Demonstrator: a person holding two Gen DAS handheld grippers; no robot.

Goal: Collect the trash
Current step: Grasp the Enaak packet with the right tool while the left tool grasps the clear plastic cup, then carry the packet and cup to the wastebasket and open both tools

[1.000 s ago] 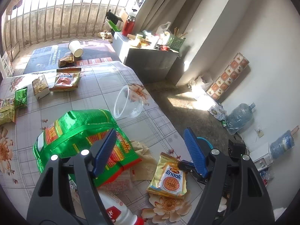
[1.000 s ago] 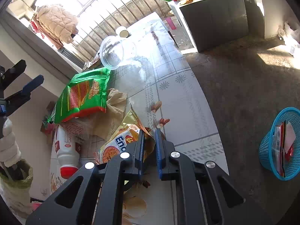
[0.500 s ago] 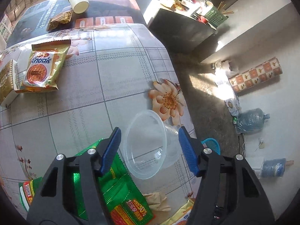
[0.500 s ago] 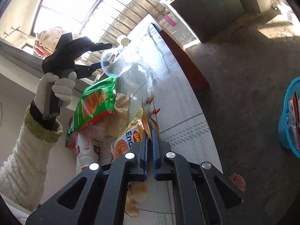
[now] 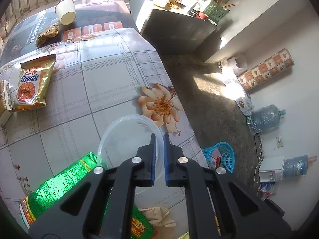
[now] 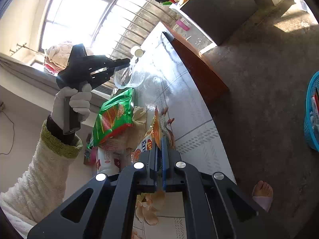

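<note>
Our left gripper (image 5: 158,139) has its jaws just closed on the thin rim of the clear plastic cup (image 5: 129,137), which lies on its side on the floral tablecloth (image 5: 111,79); our right gripper (image 6: 159,145) is clenched on the torn top of a gold snack packet (image 6: 154,128) at the near table edge. We judge the risks plain: the flimsy cup wall may buckle or slip free on the way to the blue basket (image 5: 223,151) on the floor at right, and the packet's foil may tear. We read "Enaak" on the far-left packet (image 5: 31,85) and "30%" on the green bag (image 5: 65,177).
</note>
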